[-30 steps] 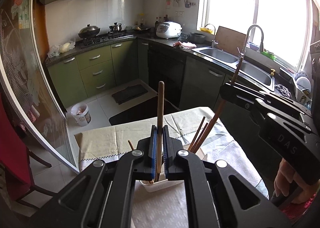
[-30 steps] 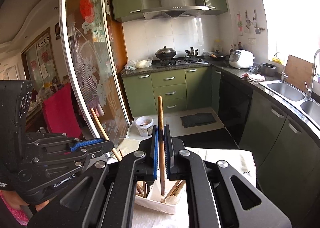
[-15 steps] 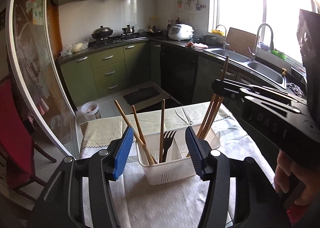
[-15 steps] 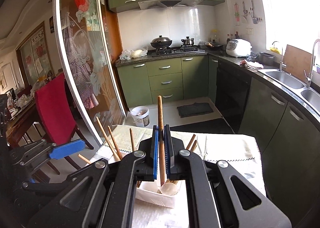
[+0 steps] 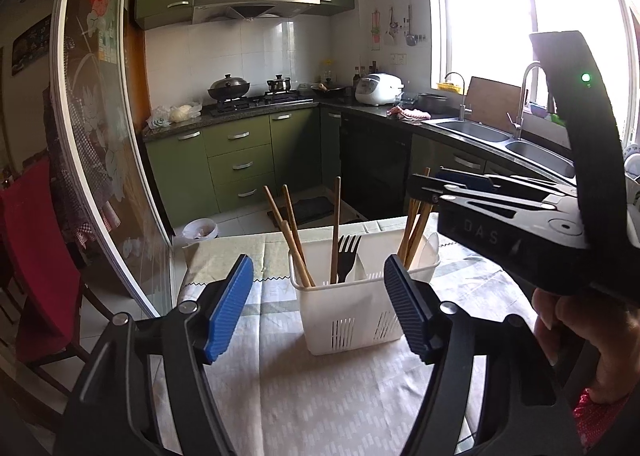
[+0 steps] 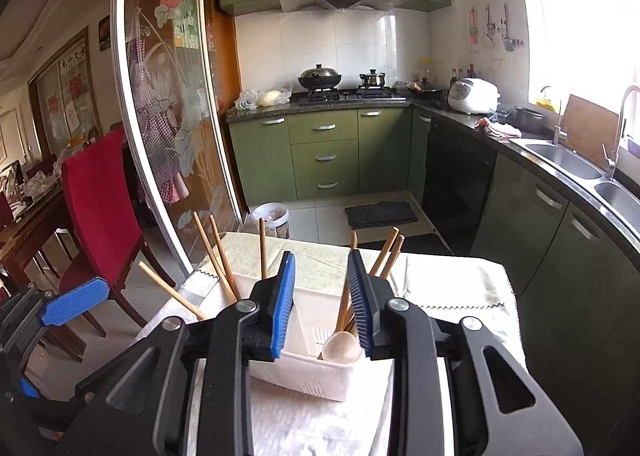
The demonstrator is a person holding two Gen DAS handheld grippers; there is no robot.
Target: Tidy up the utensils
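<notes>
Where the left wrist view looks down, the left gripper (image 5: 318,304) has just been opening and stands spread, nothing between its pads, just before a white caddy (image 5: 360,308) on the cloth-covered worktop (image 5: 304,392). Chopsticks (image 5: 294,236) and a black fork (image 5: 347,256) stand in the caddy. Beyond the caddy lie green cabinets (image 5: 240,164); right of it, a sink (image 5: 472,132).

From the right wrist, the right gripper (image 6: 322,304) has just been opening, part-spread over the caddy (image 6: 304,366), a wooden spoon (image 6: 342,346) loose between its pads. Left of the caddy stands a red chair (image 6: 96,196).
</notes>
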